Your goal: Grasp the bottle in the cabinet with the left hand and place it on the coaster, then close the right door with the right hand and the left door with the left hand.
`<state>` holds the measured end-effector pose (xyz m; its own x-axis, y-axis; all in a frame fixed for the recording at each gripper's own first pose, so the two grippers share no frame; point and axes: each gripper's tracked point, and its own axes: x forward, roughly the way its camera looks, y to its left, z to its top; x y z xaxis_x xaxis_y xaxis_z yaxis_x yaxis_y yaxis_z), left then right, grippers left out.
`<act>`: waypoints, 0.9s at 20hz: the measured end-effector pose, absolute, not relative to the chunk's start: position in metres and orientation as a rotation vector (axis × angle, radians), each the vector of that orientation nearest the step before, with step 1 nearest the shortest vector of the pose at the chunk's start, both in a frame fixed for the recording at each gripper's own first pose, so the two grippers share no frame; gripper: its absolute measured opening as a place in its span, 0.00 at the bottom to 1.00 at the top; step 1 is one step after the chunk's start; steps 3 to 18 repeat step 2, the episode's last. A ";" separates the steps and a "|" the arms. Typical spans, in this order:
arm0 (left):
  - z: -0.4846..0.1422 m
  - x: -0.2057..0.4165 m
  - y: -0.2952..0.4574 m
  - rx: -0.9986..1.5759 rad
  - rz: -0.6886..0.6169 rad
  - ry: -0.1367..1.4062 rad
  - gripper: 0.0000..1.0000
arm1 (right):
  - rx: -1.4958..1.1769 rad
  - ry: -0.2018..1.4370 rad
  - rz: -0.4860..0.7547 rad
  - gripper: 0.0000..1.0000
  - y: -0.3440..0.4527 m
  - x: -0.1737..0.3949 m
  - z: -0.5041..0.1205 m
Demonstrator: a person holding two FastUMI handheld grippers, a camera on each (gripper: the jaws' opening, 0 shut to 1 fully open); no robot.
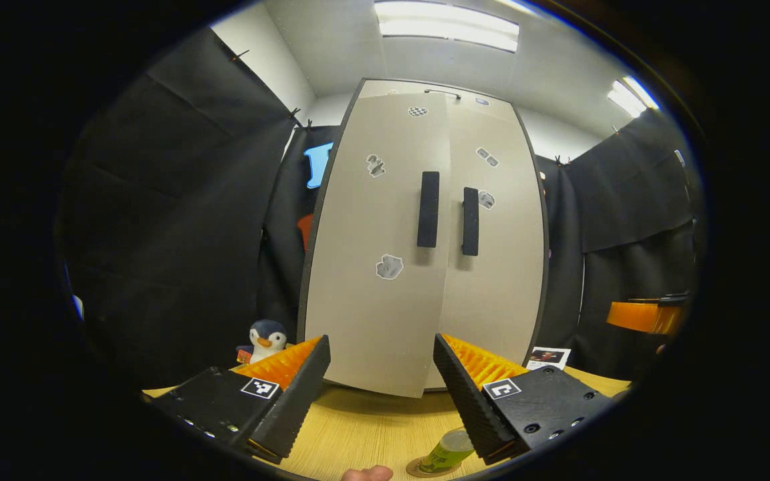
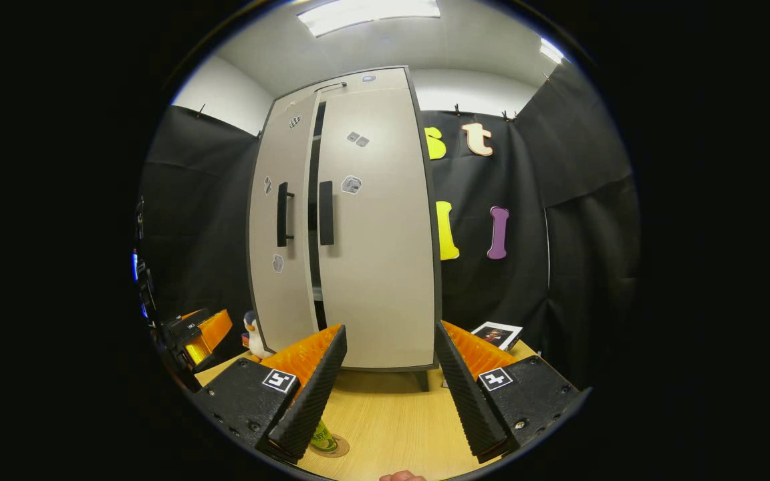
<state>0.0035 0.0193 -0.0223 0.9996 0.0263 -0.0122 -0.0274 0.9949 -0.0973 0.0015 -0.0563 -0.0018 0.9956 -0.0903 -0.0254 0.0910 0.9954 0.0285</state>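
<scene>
Dead centre of left gripper view: left door [image 1: 385,240] ajar, straight ahead of left tongs [image 1: 381,387], released, empty. Bottle [image 1: 450,451] already on coaster [image 1: 418,469]; right door [image 1: 498,247] looks shut, right tongs [image 2: 389,394] released too.

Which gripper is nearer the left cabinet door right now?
Left, judging by how the views line up. The left gripper faces the left cabinet door, which stands slightly ajar. The right gripper sits off to the right, before the right door.

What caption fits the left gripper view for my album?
Open tongs face a cabinet whose left door is slightly ajar, with the bottle standing on its coaster.
</scene>
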 end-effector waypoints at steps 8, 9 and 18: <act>-0.024 0.004 0.018 -0.099 0.022 0.015 0.99 | 0.035 0.018 -0.093 0.81 -0.057 0.002 0.000; -0.024 0.004 0.018 -0.099 0.022 0.015 0.99 | 0.035 0.018 -0.093 0.81 -0.057 0.002 0.000; -0.024 0.004 0.018 -0.099 0.022 0.015 0.99 | 0.035 0.018 -0.093 0.81 -0.057 0.002 0.000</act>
